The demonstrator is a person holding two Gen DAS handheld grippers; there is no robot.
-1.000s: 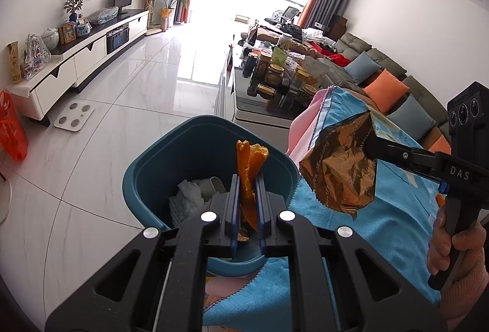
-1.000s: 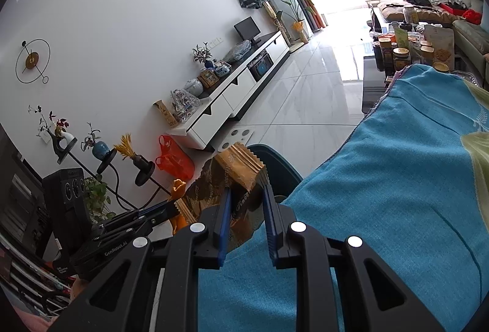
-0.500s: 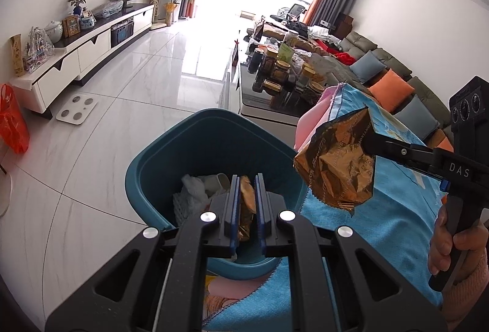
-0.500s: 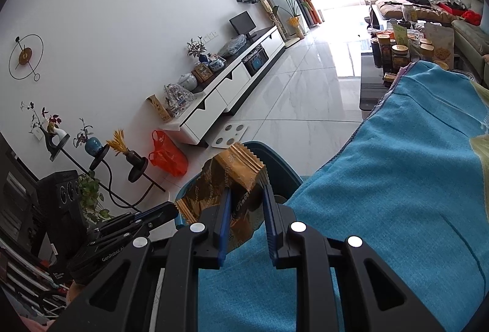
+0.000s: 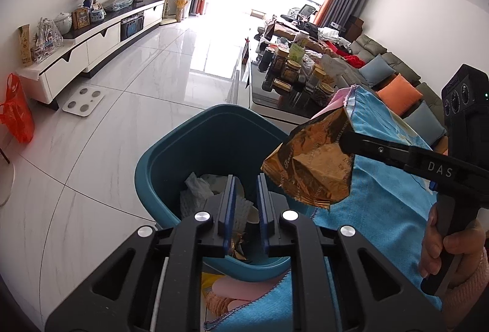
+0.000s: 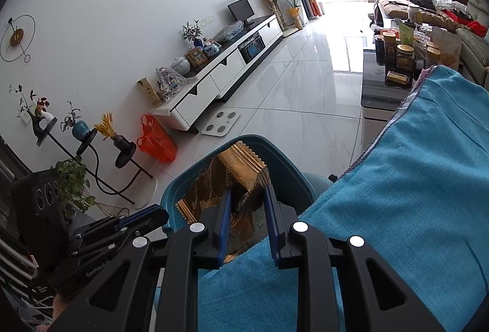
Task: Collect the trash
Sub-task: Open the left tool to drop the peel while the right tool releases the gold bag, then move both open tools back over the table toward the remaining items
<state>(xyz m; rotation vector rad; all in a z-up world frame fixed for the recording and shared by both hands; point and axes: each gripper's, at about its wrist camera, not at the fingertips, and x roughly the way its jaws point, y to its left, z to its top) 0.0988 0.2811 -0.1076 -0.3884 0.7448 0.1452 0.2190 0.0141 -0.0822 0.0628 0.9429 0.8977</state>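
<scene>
A teal bin (image 5: 171,155) stands on the floor against a blue cloth (image 5: 382,209). It holds crumpled white tissue (image 5: 195,191) and an orange-brown scrap (image 5: 238,243). My left gripper (image 5: 247,194) hangs over the bin's mouth, its jaws opening with nothing between them. My right gripper (image 6: 247,194) grips a crumpled gold wrapper (image 6: 244,167) above the bin's rim (image 6: 290,167). Its jaws are starting to open, and the wrapper still hangs from them. From the left wrist view the wrapper (image 5: 311,167) hangs at the bin's right edge.
A person's hand (image 5: 446,246) grips the right tool's handle. Behind the bin stands a low table crowded with jars (image 5: 293,72). A white TV cabinet (image 5: 91,48), an orange plastic bag (image 5: 16,115) and a white floor scale (image 5: 84,101) lie to the left, with a sofa (image 5: 397,90) at right.
The orange peel held in my left gripper slid down and out into the bin, and those jaws parted. My right gripper carried the gold wrapper leftward over the bin.
</scene>
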